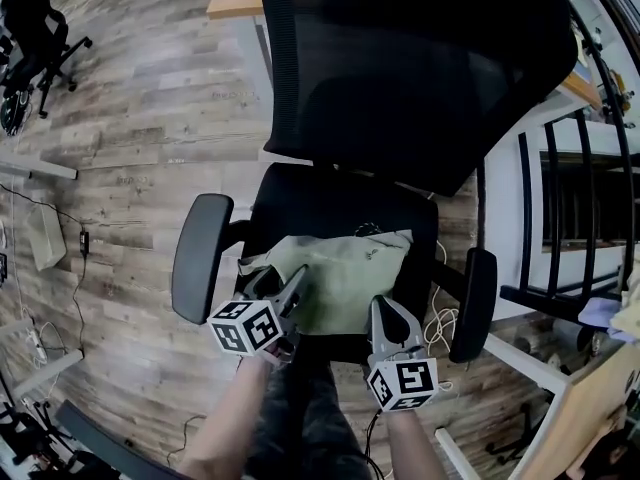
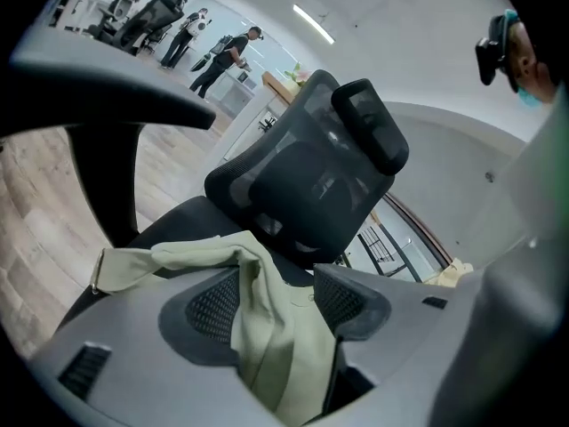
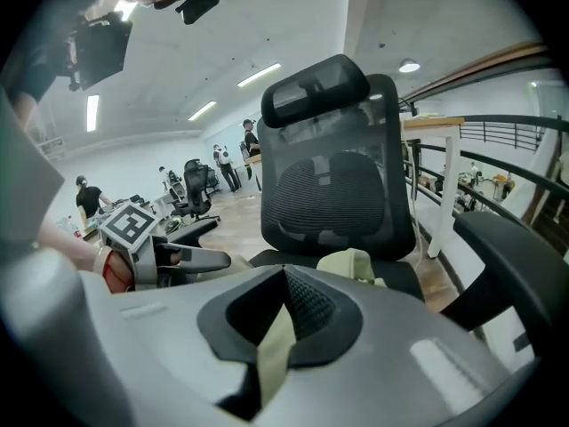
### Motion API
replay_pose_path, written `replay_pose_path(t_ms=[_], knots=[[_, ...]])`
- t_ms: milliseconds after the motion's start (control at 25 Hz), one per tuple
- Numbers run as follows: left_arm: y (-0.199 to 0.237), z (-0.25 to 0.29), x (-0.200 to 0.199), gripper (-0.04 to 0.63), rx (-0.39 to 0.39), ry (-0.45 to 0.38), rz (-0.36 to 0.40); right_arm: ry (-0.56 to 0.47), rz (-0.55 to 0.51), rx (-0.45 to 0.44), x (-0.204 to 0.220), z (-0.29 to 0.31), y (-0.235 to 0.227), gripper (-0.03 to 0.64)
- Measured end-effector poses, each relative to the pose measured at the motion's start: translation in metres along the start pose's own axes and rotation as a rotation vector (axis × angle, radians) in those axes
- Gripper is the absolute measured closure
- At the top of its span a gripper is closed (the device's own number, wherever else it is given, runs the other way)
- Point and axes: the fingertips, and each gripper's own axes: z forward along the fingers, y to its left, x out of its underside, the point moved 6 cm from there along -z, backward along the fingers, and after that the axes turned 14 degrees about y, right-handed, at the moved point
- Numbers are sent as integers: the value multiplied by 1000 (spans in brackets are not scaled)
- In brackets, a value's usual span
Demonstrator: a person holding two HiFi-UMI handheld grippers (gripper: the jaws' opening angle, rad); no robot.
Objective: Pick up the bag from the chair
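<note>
Bag of pale green cloth lies on the black seat of the chair, toward the near edge of the seat. The left gripper is at the bag's near left corner with its jaws wide apart; a fold of the cloth lies between them, not pinched. The right gripper, at the near right edge, has its jaws pressed together on a thin strip of the bag.

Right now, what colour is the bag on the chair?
The bag is pale green; the head view shows it best.
</note>
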Motion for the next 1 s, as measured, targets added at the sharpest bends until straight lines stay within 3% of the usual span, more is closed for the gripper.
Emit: replay_pose_path(t_ms=[320,360,440,480,520,680,1000], knots=[[10,17,-9,360,-16,41,-40,38,83,82,-5,14,-28,607],[11,18,-9,379,-25,42,-46,40,94,87,-5,15,-31,607],[14,18,-10,508,-50,39,-51,47,119,88,-7,19,-37,607],[14,19,-9,542,-55,39,-49,55,132,83,-7,22,-39,604],[14,20,-9,552,-52,41,-47,64,145,78,-8,25,-42,545],[14,20,-10,561,-37,45,-42,89,219,103,-11,34,-56,512],[6,19,-10,563,-106,66,110,144,646,-12,-5,64,-82,362]])
